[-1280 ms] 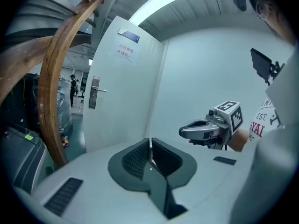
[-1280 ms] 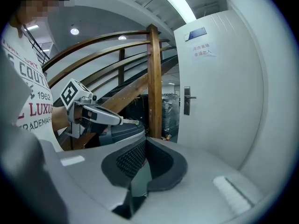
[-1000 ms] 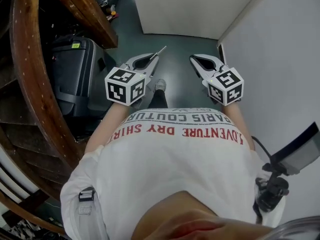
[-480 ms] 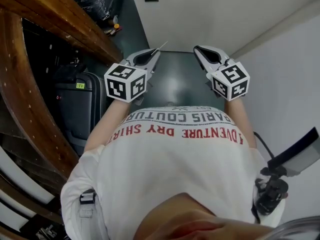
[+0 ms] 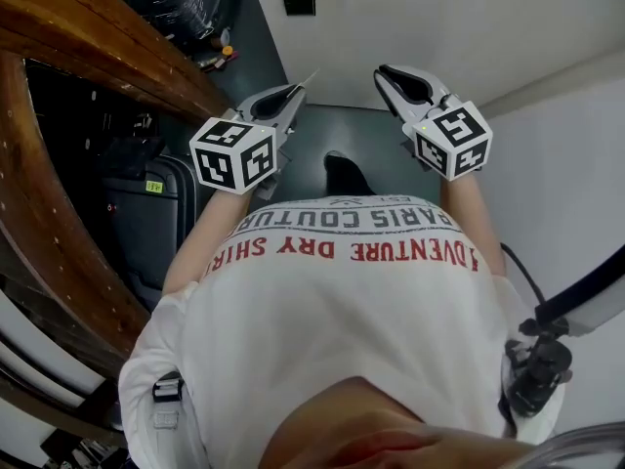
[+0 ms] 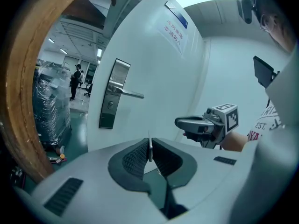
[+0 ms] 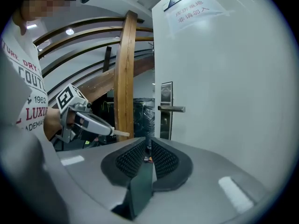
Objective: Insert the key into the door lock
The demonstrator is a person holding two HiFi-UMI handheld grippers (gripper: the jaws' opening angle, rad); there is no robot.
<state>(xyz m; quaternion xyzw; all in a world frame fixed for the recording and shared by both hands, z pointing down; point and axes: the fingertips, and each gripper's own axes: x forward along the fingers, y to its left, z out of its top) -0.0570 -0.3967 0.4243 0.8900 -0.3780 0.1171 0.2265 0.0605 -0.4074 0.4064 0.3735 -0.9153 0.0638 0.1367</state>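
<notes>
Hallway with a dark green floor (image 5: 376, 145) and a plain white door (image 5: 439, 27): a person in a white printed T-shirt (image 5: 342, 301) faces it with a gripper in each hand.
At the person's left, a curved brown wooden beam (image 5: 98, 37) runs past. The left gripper (image 5: 291, 94) has its jaws pressed together on a thin silver key (image 5: 307, 79), whose tip sticks out past them towards the door. The key is well apart from the dark lock plate (image 6: 111, 94), which sits under a silver lever handle (image 6: 128, 94). Beside it, the right gripper (image 5: 383, 70) is level with the left, its jaws together with nothing between them.
</notes>
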